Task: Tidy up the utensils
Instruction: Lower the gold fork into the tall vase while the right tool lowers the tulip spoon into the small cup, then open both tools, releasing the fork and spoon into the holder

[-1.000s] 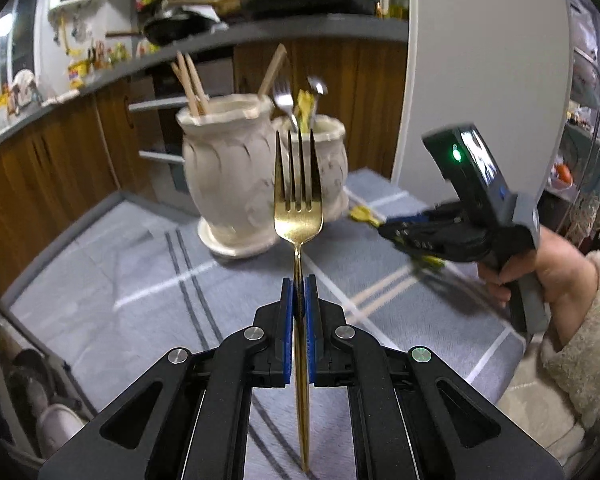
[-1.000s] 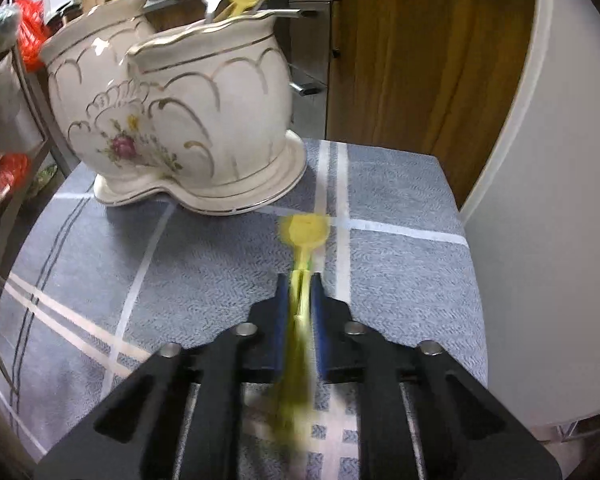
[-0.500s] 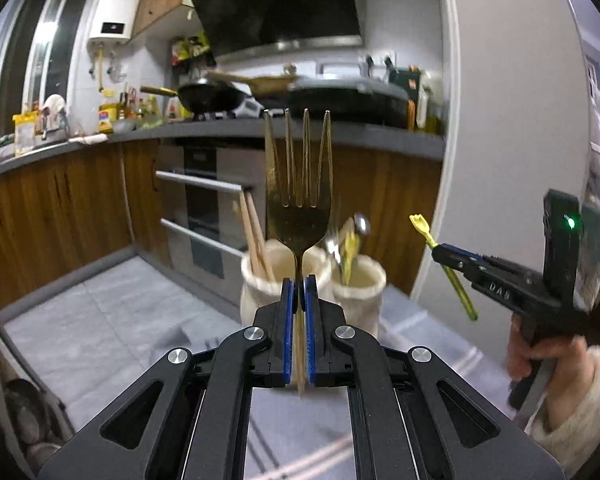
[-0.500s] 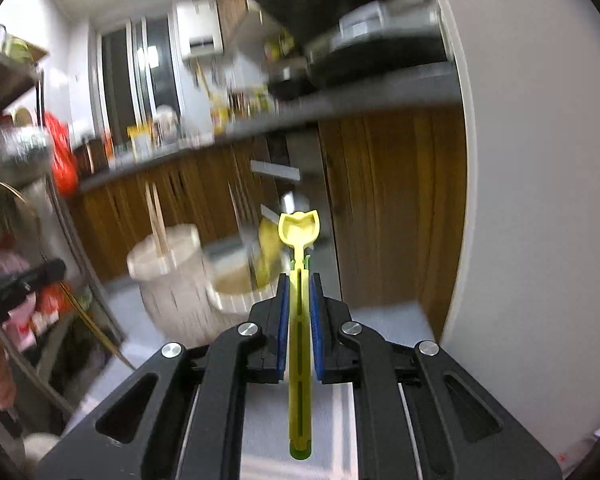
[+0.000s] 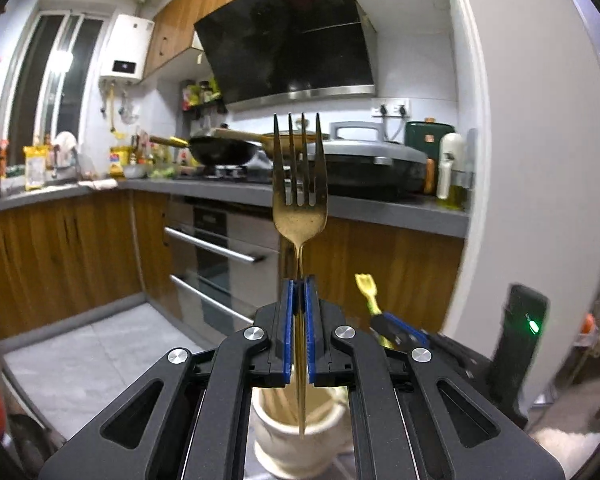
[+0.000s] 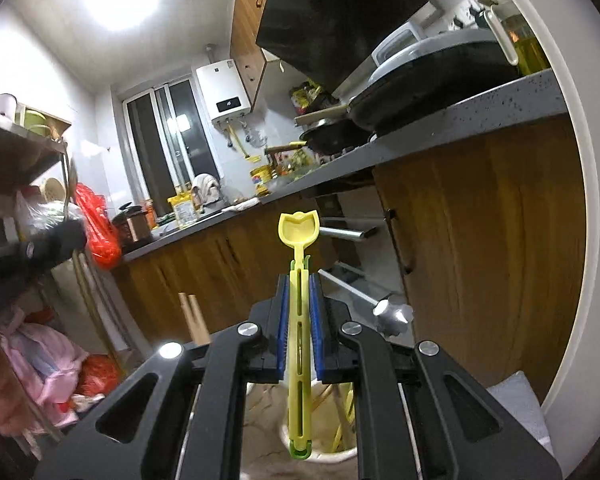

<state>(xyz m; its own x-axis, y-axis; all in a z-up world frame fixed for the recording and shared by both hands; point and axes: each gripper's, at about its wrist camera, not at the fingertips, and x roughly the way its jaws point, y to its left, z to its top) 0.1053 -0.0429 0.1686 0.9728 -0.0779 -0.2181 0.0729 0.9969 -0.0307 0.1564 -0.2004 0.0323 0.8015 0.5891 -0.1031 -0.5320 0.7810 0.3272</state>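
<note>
since a second ago we have lifted both utensils off the table: our left gripper [image 5: 299,280] pinches the gold fork [image 5: 300,184] upright above the cream holder [image 5: 300,436], our right gripper [image 6: 299,280] clamps the yellow spoon [image 6: 299,232], nearly level.

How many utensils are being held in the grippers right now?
2. A gold fork is clamped in the left gripper, tines up. A yellow plastic spoon is clamped in the right gripper, bowl up. More utensils stand in the holders below, mostly hidden.
</note>
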